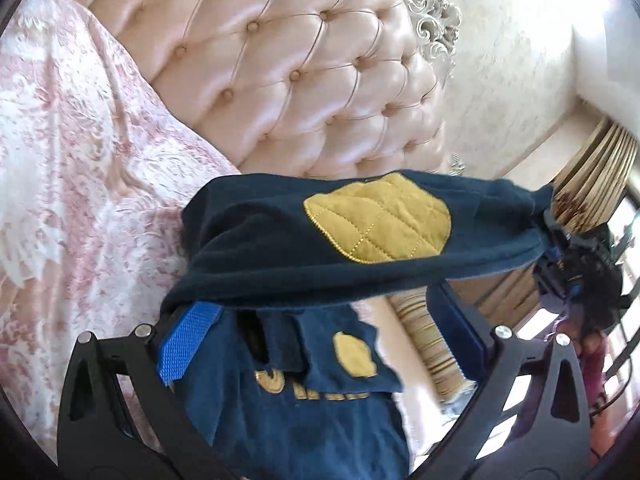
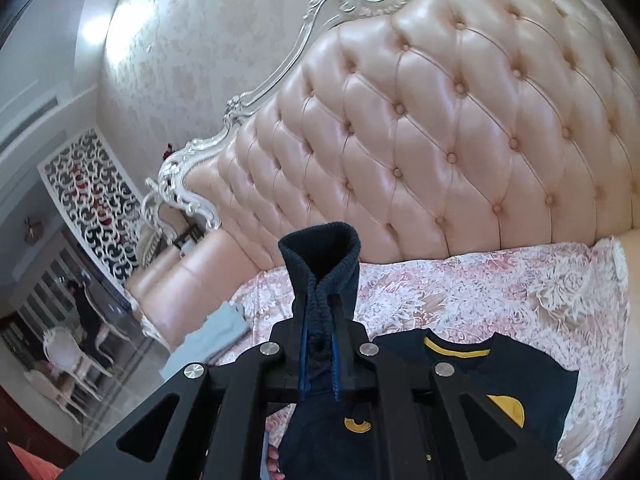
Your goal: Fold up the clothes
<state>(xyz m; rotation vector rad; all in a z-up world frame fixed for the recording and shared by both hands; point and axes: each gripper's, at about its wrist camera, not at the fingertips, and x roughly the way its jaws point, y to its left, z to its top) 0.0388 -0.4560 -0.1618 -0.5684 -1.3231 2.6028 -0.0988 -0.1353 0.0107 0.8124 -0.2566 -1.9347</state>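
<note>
So the navy sweatshirt with mustard quilted patches is held up off the bed, one sleeve stretched sideways between both tools. The right hand-held gripper is clamped tight on the ribbed cuff, which sticks up past its fingers. The left hand-held gripper looks spread wide, fabric draped over its blue-padded finger; can't tell if it's actually pinching anything. The body hangs down toward the pink floral bedspread, tufted headboard behind.
</note>
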